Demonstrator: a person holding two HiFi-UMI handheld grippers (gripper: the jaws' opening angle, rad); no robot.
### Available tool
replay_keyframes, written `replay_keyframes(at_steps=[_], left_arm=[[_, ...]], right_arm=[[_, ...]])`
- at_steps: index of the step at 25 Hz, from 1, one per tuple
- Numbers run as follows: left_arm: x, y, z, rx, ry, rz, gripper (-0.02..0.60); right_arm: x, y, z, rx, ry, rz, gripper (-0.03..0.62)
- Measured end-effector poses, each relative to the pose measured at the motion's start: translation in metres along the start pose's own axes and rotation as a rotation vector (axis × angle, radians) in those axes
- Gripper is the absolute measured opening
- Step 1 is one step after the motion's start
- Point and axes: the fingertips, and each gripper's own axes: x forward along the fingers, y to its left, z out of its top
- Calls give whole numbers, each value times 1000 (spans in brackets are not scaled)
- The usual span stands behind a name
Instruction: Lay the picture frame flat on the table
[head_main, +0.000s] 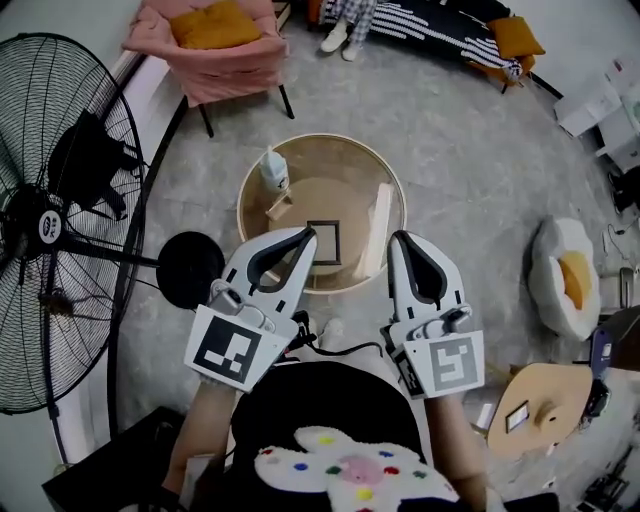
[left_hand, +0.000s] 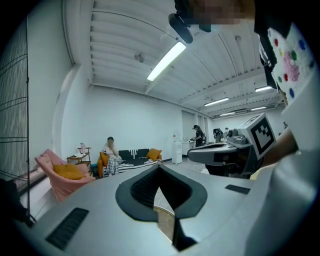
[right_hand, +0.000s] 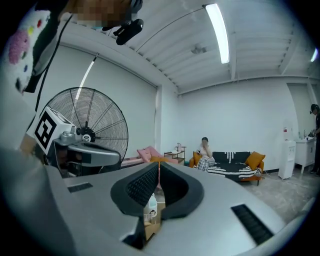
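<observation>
Picture frame (head_main: 323, 243): seems flat near the table's (head_main: 335, 160) near edge, probably done.
Your left gripper (head_main: 308, 233): jaws together, empty, held clear above.
Your right gripper (head_main: 394, 238): closed, empty likewise.

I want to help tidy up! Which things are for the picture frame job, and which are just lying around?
For the job: picture frame, round table, left gripper, right gripper.

Just lying about: white bottle, big fan, pink chair, egg-shaped cushion.
</observation>
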Motion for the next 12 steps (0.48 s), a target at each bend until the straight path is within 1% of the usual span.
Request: replay_keyframes(at_steps=[6,9,12], left_arm=[[-4,3,-2,11,5,2,17],[-5,4,-3,24,6,1,17],[-7,5,-4,16,6,2,17]], right_arm=[[1,5,-2,-24,-2,17,37],[4,8,1,-16,-3,5,37],[6,11,0,-15,8,0,38]])
